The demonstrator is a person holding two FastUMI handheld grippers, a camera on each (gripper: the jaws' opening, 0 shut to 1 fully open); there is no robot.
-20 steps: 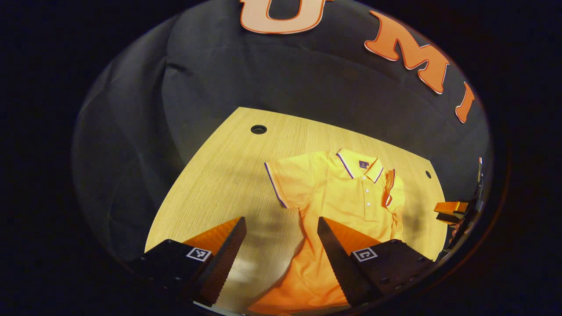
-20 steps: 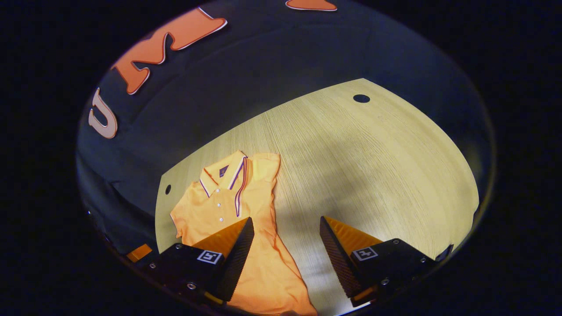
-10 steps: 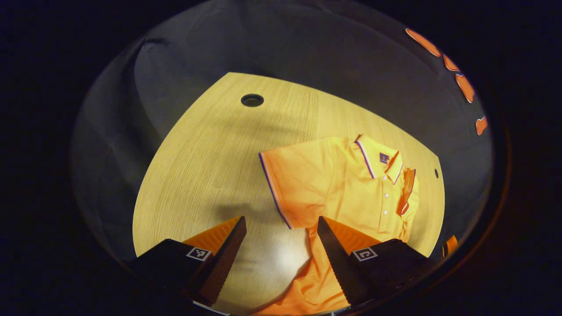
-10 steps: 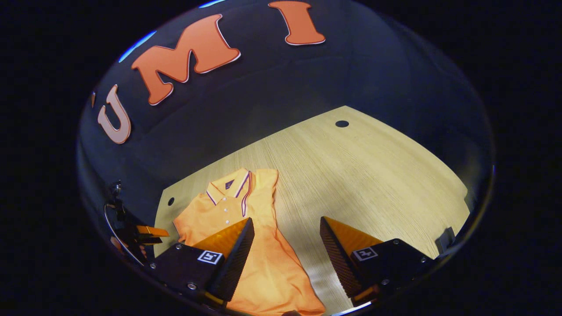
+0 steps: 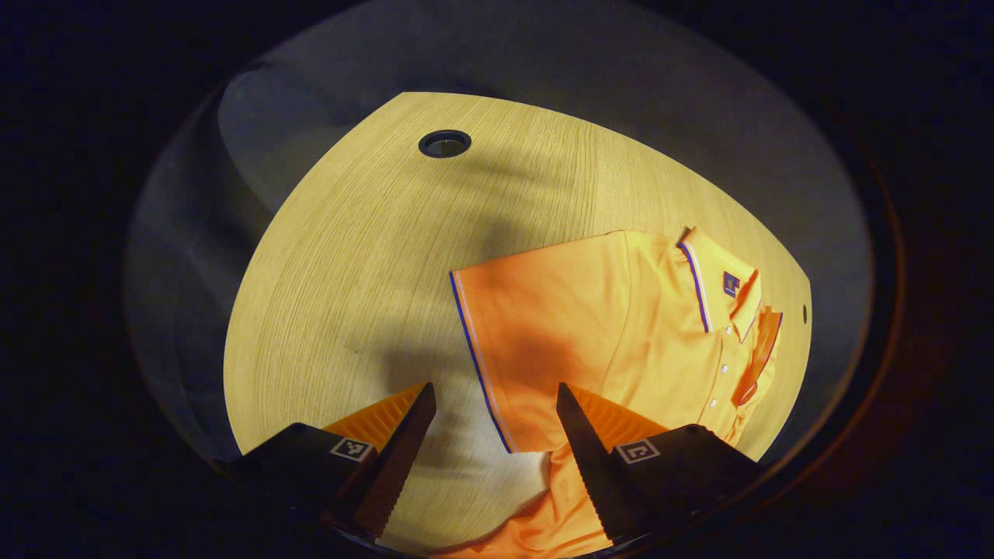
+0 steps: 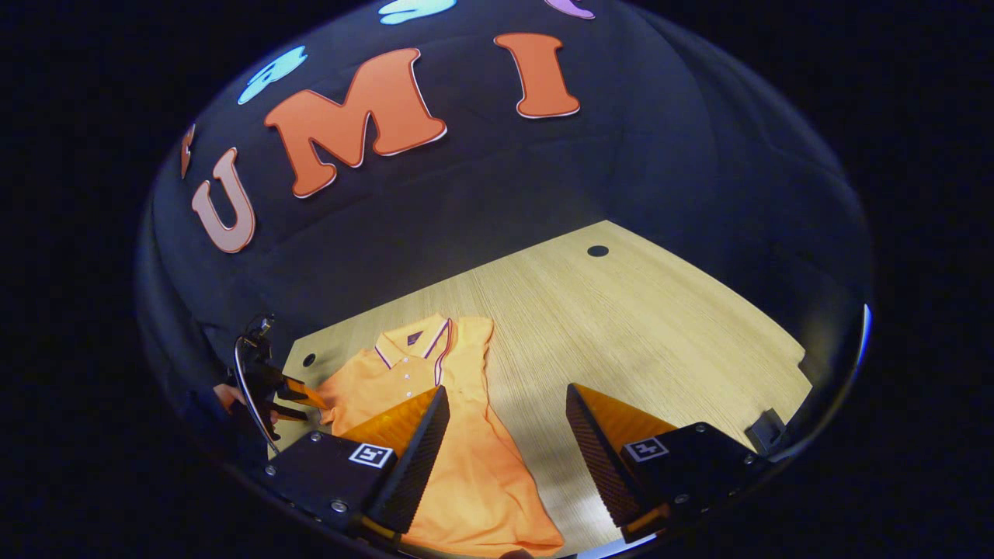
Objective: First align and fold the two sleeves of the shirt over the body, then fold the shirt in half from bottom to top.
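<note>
An orange polo shirt (image 5: 621, 341) lies flat on the wooden table (image 5: 365, 256). In the left gripper view its spread sleeve (image 5: 512, 341), edged with a dark stripe, reaches toward me. The other sleeve (image 5: 761, 353) lies folded over the body beside the collar. My left gripper (image 5: 493, 404) hangs open just above that spread sleeve's hem, holding nothing. In the right gripper view the shirt (image 6: 458, 450) sits at lower left with its folded sleeve (image 6: 466, 357) on top. My right gripper (image 6: 509, 404) is open above the shirt's right edge. The left gripper (image 6: 299, 396) shows far off at the left.
The table has a round cable hole near its far corner (image 5: 444, 144) and another on the opposite side (image 6: 598, 251). Bare wood stretches to the right of the shirt in the right gripper view (image 6: 660, 326). Black cloth walls surround the table.
My left gripper has moved forward and down toward the spread sleeve, which now looms larger. The right gripper has drawn back and tilted up, showing more wall. Both stay open.
</note>
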